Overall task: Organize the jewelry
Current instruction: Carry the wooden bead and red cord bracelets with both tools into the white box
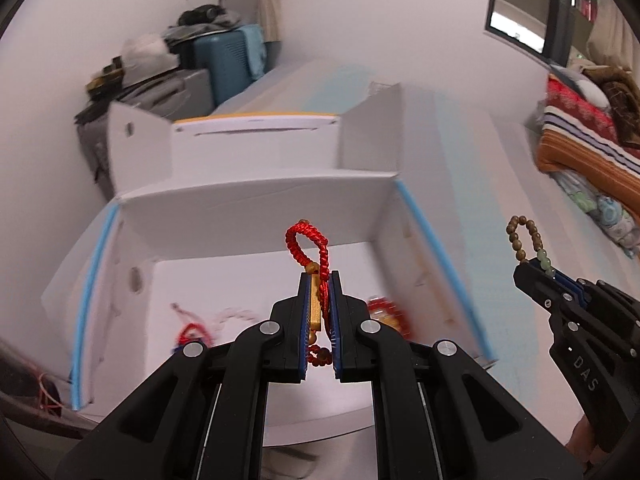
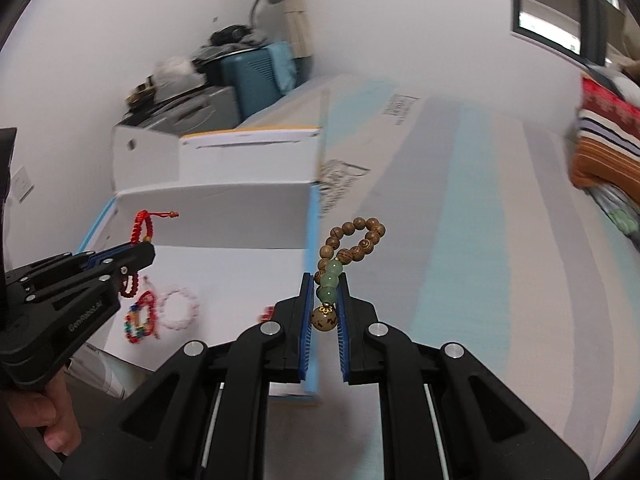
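My left gripper [image 1: 320, 280] is shut on a red braided cord bracelet [image 1: 310, 246] and holds it above the open white box [image 1: 256, 204]. It also shows in the right wrist view [image 2: 140, 248]. My right gripper [image 2: 325, 280] is shut on a wooden bead bracelet [image 2: 356, 236] with green beads, held to the right of the box's blue-edged wall. It also shows in the left wrist view [image 1: 532, 268]. On the box floor lie a white bead bracelet [image 2: 180, 308], a multicoloured one [image 2: 138, 320] and a red one [image 1: 384, 312].
The box stands on a large white and pale blue carton [image 2: 460, 200]. A blue suitcase [image 1: 228, 64] and clutter stand at the back left. Folded striped blankets [image 1: 580, 140] lie at the right. A window [image 1: 524, 4] is at the upper right.
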`<state>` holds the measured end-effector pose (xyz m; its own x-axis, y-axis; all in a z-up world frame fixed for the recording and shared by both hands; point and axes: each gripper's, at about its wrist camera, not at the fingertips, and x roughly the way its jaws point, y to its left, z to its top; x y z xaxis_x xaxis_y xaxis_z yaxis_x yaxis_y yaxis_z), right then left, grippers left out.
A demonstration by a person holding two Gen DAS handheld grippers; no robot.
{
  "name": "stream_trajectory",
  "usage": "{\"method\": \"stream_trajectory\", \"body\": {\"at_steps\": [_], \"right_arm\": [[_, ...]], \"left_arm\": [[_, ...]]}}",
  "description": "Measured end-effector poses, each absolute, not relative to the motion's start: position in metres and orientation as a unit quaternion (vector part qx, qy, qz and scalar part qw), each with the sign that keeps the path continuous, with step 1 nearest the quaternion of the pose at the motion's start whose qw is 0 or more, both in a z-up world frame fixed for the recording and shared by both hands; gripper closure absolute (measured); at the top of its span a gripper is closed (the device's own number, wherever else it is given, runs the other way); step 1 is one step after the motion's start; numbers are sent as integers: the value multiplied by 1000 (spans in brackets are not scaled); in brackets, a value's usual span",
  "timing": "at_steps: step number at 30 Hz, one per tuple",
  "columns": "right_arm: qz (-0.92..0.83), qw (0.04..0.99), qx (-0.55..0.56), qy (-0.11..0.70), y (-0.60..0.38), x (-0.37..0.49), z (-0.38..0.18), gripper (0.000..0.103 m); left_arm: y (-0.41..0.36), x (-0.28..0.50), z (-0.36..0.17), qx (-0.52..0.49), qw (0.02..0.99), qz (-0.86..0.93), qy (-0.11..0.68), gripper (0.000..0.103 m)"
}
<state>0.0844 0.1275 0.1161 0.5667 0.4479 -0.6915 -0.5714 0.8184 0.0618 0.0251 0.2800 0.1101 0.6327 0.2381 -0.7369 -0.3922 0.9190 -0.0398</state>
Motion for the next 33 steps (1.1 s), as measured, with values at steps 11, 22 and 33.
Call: {"method": "stream_trajectory", "body": {"at_steps": [11, 22, 33], "right_arm": [[327, 852, -116, 392, 208, 66, 83, 93], [312, 825, -148, 448, 241, 76, 54, 93], [288, 810, -148, 488, 243, 85, 45, 93]], "left_arm": [[337, 0, 80, -122, 876, 204, 421, 95], [364, -2, 56, -146, 855, 206, 454, 95], [370, 5, 43, -152, 841, 203, 478, 95]]}}
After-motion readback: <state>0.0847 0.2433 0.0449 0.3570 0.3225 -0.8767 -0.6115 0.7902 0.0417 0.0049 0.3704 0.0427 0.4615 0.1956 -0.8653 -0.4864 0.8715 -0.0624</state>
